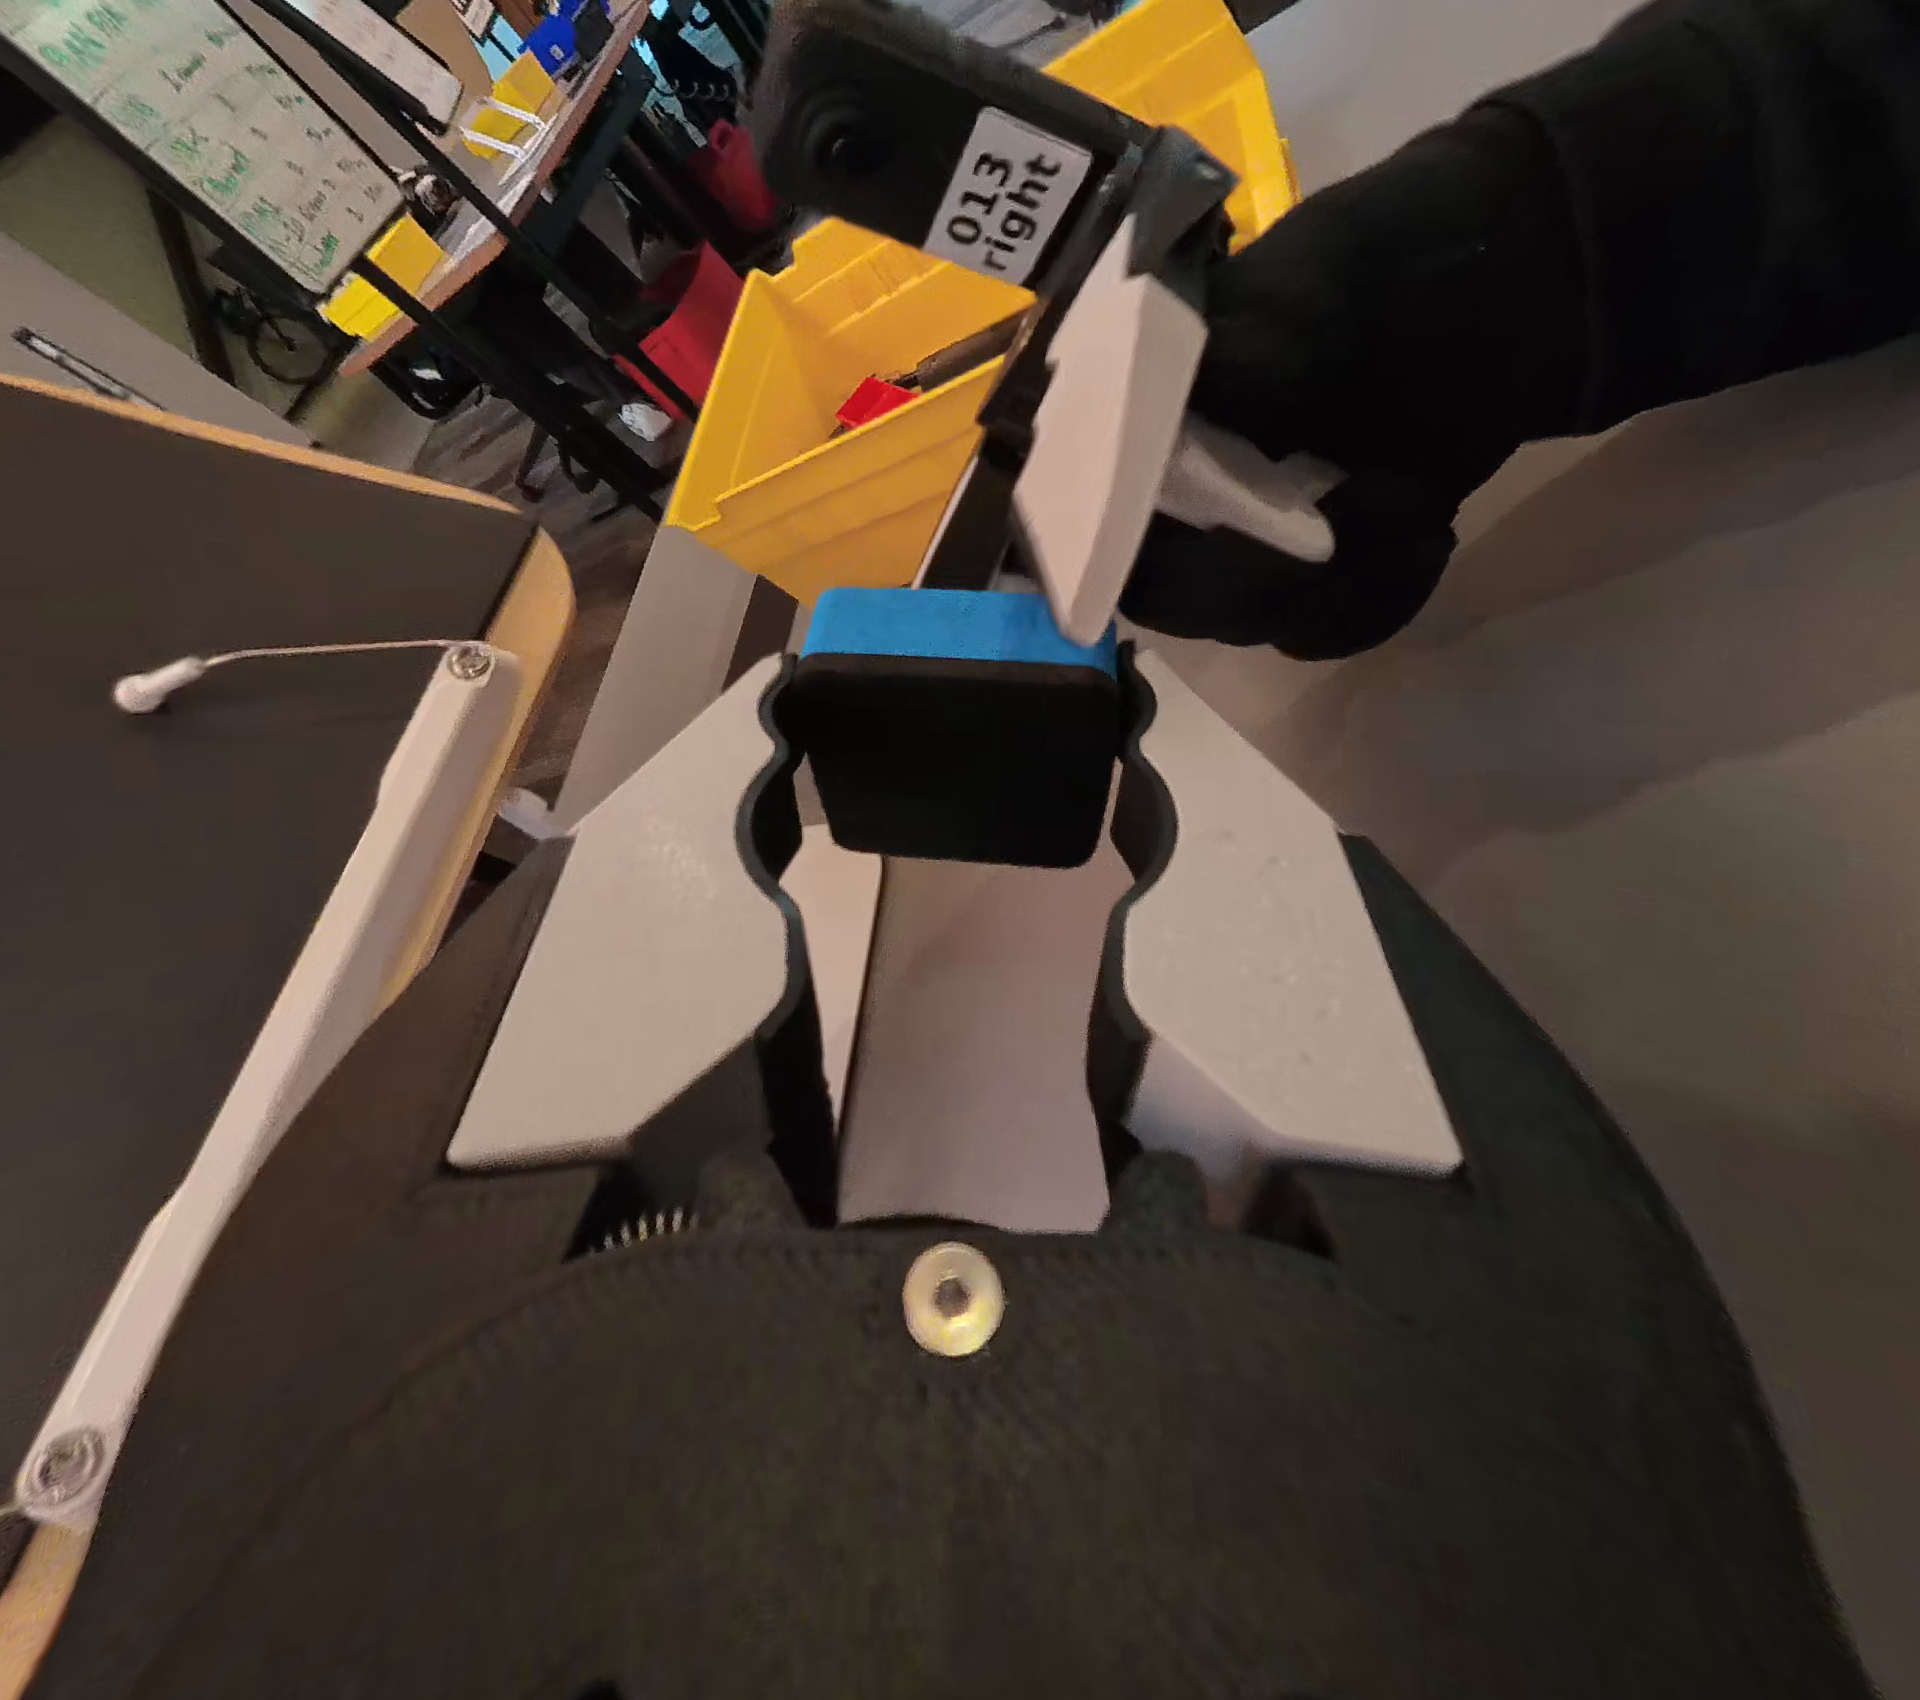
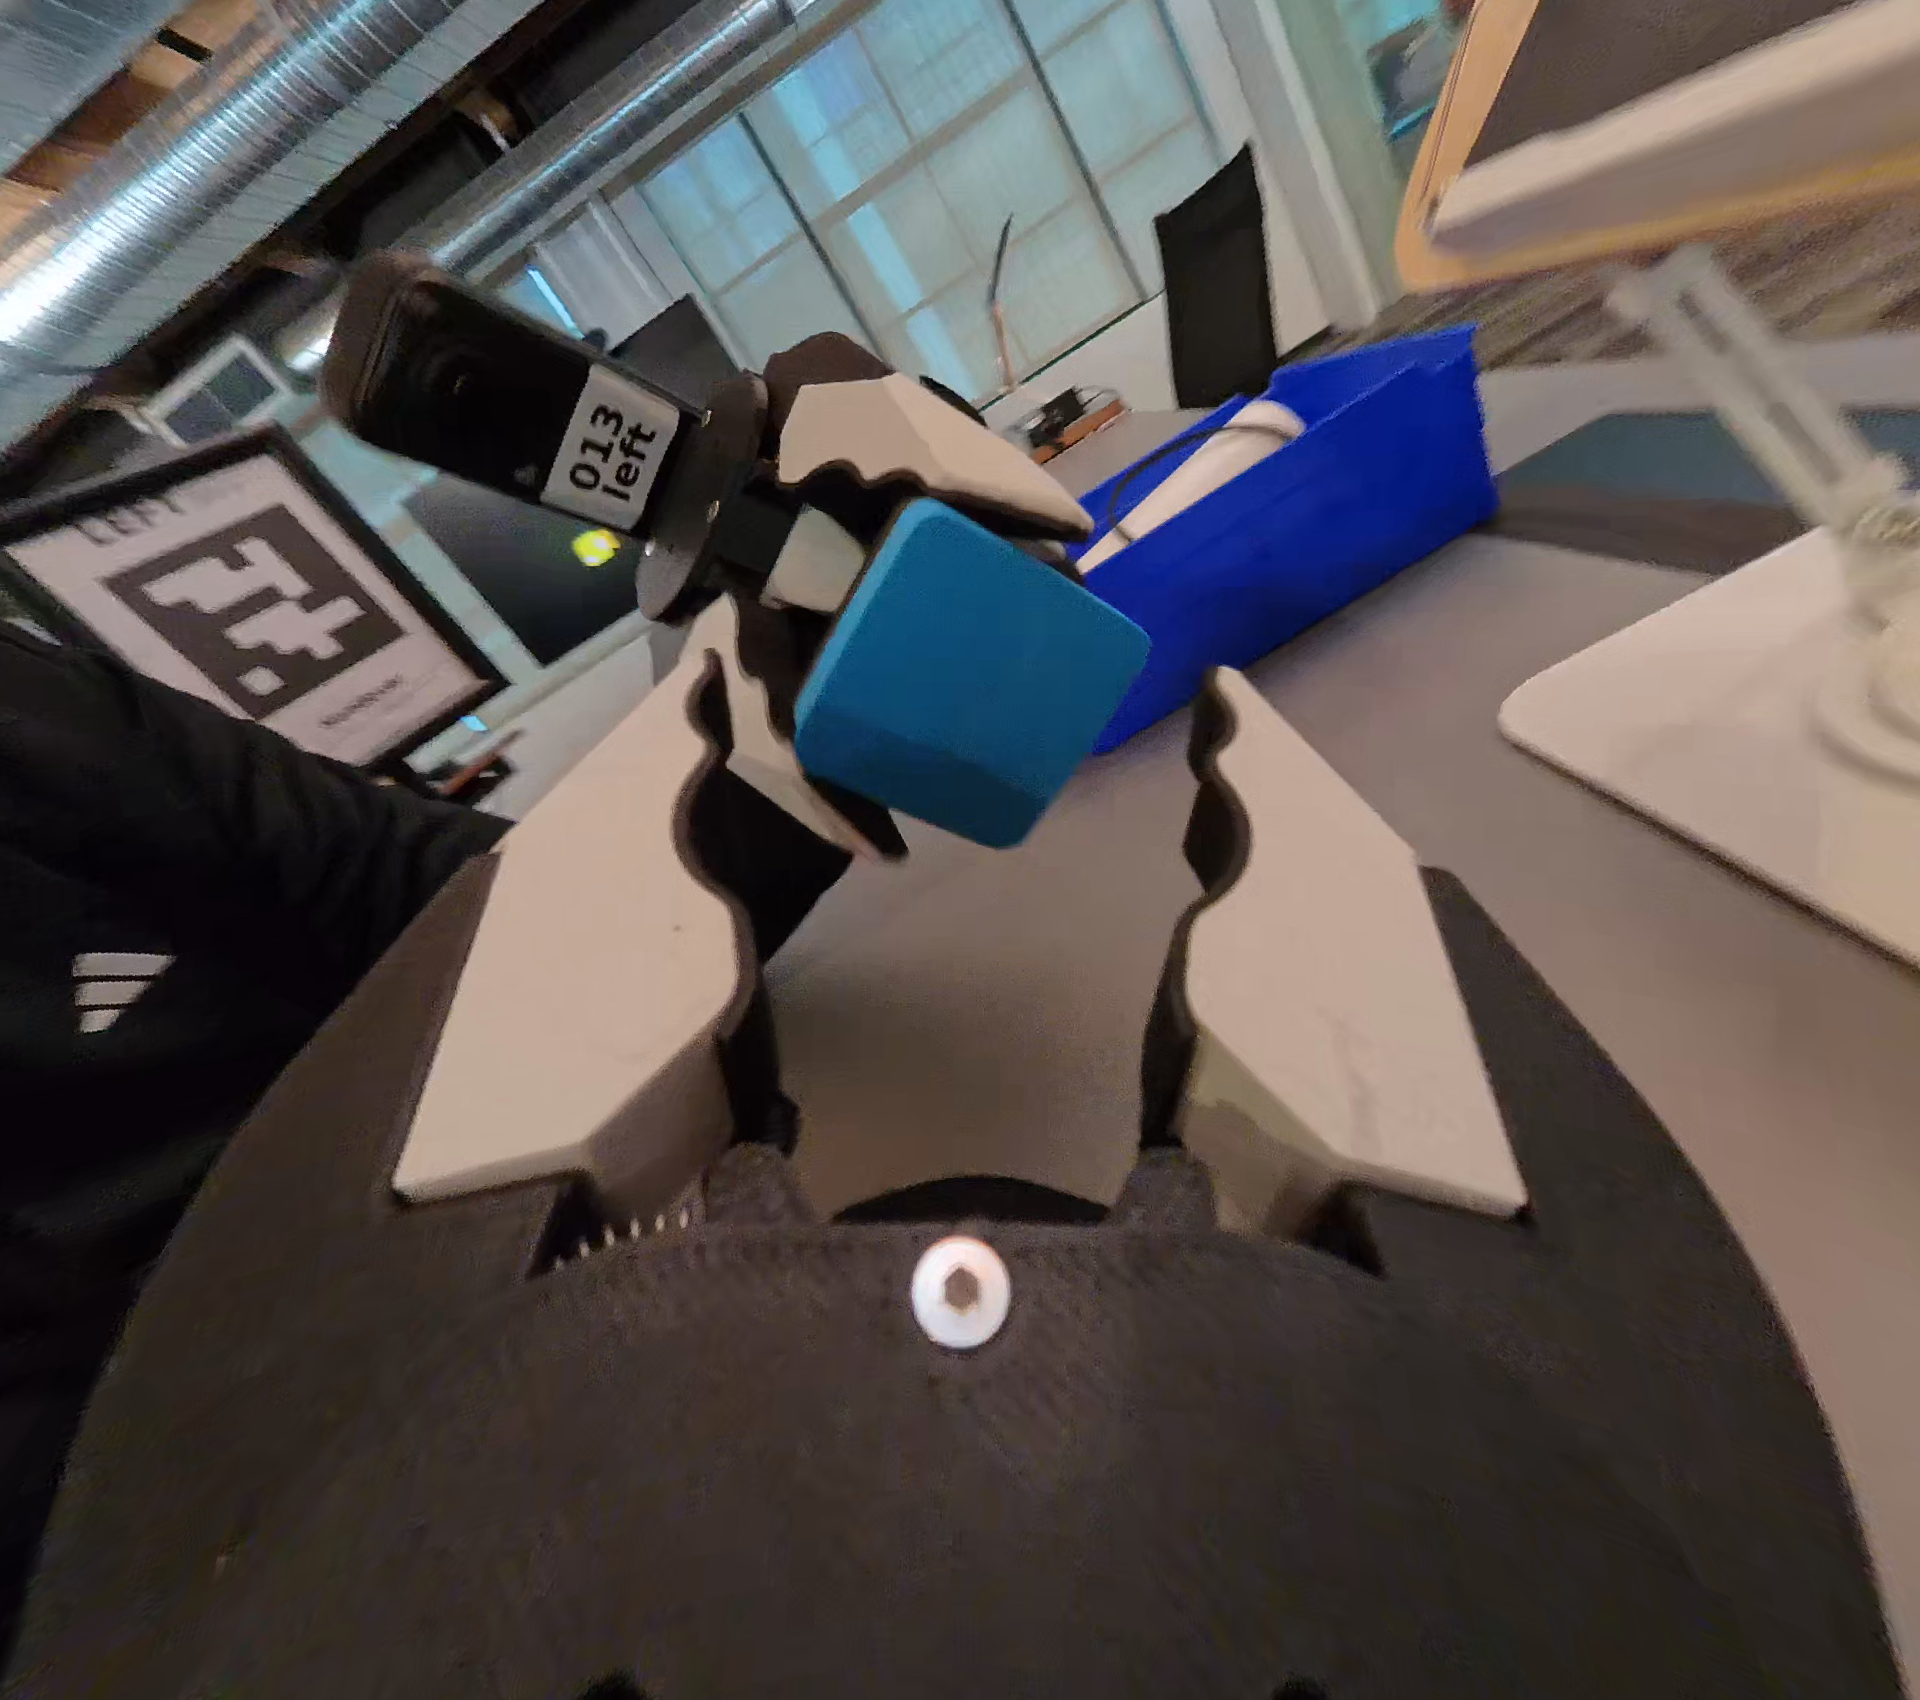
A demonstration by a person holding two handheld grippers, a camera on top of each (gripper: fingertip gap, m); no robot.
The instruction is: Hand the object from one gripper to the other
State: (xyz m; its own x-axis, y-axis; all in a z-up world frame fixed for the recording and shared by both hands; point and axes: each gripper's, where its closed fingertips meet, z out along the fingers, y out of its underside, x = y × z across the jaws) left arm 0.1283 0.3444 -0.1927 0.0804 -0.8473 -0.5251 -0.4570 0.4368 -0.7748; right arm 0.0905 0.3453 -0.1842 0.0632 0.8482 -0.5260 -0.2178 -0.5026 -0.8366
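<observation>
In the left wrist view, the left gripper (image 1: pixel 951 751) clamped a blue-and-black block (image 1: pixel 951 741) at centre, the white-labelled right gripper (image 1: pixel 1049 570) above it; in the right wrist view, the right gripper (image 2: pixel 961 715) gaped empty beside the block (image 2: pixel 966 694), a blue bin (image 2: pixel 1340 497) behind.

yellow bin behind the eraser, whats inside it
Inside the yellow bin a red piece and a dark metal rod show. The bin's front wall and the right gripper hide the rest.

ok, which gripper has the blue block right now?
The left gripper: shut on the blue foam block with black base. The right gripper is open, not gripping it.
</observation>
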